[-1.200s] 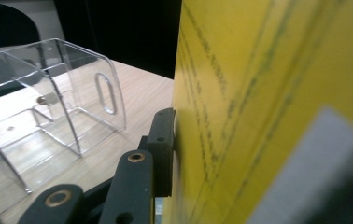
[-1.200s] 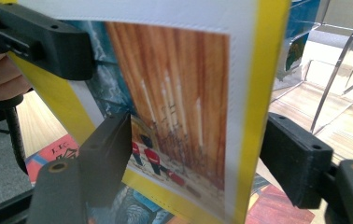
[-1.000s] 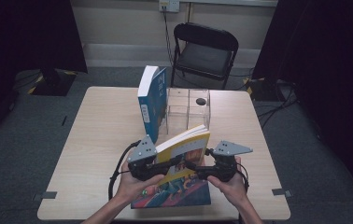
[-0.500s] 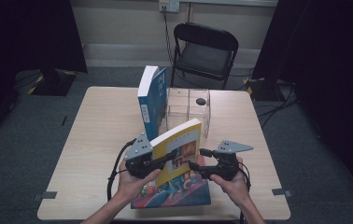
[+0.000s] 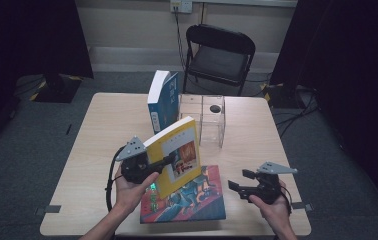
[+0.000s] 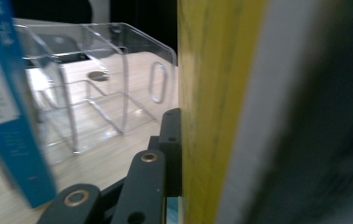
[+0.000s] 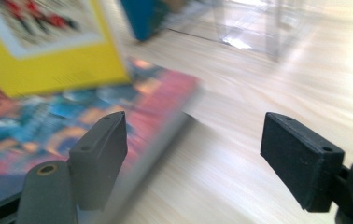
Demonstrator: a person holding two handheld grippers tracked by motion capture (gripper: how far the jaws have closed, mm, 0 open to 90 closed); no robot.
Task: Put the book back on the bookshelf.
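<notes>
My left gripper point(image 5: 168, 162) is shut on a yellow book point(image 5: 177, 152), holding it nearly upright above the table. In the left gripper view the yellow book's edge point(image 6: 212, 112) presses against the black jaw. A colourful book point(image 5: 187, 200) lies flat under it near the front edge. My right gripper point(image 5: 237, 180) hovers low to the right of that flat book. Its jaws have just been opening and stand wide apart, with nothing held. In the right gripper view the right gripper point(image 7: 200, 154) frames bare table beside the colourful book point(image 7: 72, 126), with the yellow book point(image 7: 48, 42) beyond.
A blue book point(image 5: 162, 100) stands upright at the table's middle back, next to a clear plastic organiser point(image 5: 209, 117). A black folding chair point(image 5: 222, 55) stands behind the table point(image 5: 102, 140). The blue book point(image 6: 6, 102) and clear organiser point(image 6: 95, 84) lie ahead of the left gripper.
The right gripper has left the yellow book and moved right and down, jaws wider. The left gripper has shifted left, and the yellow book now stands more upright in it alone.
</notes>
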